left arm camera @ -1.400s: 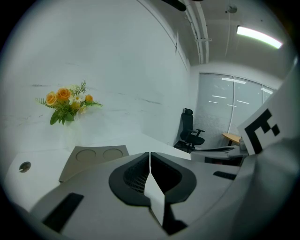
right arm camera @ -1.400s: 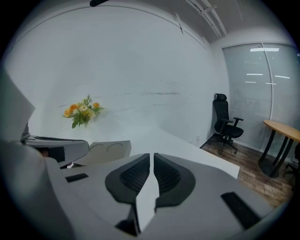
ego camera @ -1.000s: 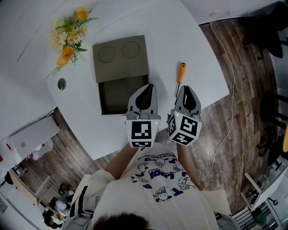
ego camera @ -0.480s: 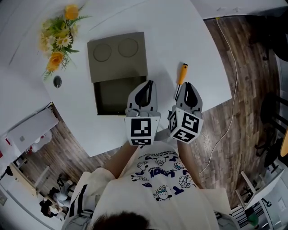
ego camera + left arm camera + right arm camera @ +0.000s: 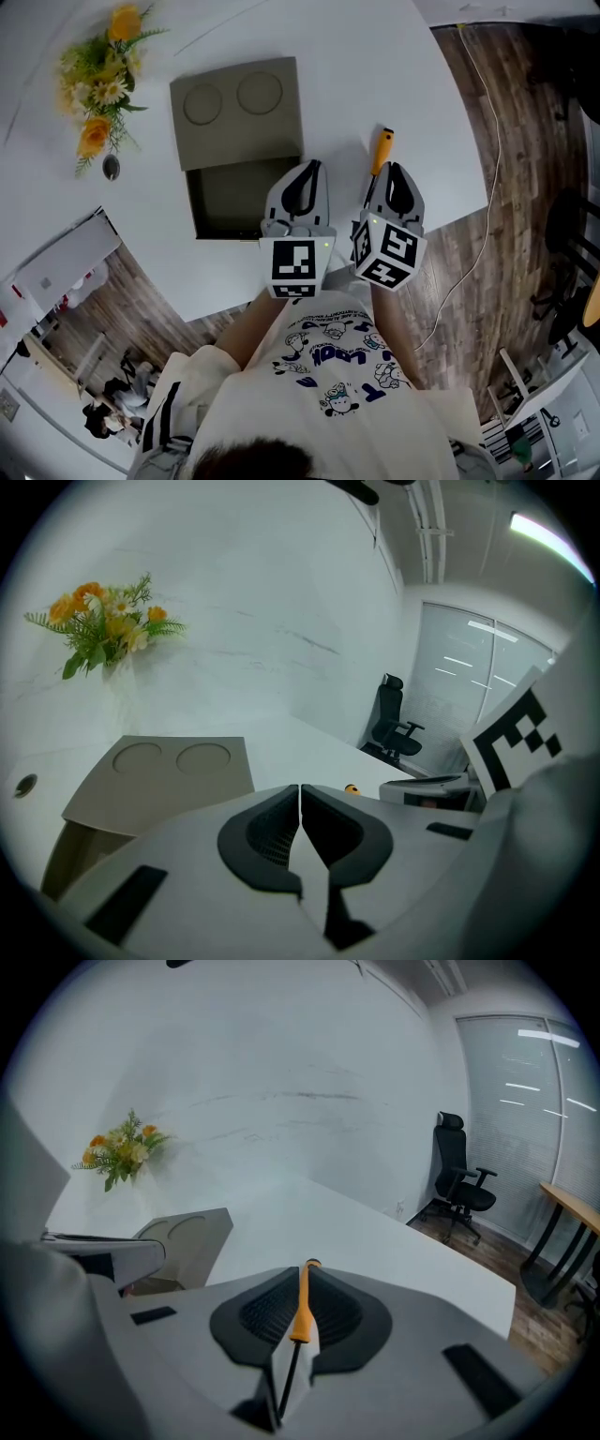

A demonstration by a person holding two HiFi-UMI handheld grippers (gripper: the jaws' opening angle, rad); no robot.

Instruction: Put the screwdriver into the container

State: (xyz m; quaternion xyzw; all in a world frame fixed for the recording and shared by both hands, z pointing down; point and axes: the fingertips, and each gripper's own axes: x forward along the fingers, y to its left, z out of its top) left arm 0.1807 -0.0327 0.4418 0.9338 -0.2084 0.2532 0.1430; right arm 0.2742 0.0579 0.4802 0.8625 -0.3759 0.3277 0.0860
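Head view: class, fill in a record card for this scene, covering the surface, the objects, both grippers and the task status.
surface: white table
container: grey-green box, near compartment open
screwdriver: orange handle, lying on table right of container
flowers: at far left
left gripper: shut, empty
right gripper: shut, lined up over screwdriver, not gripping
status: screwdriver not yet in container

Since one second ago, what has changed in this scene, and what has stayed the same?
Both grippers moved forward over the table: the left gripper toward the container, the right gripper up beside the orange handle of the screwdriver. Nothing was taken hold of or let go. Both pairs of jaws stay shut. The screwdriver, container and flowers lie where they were.
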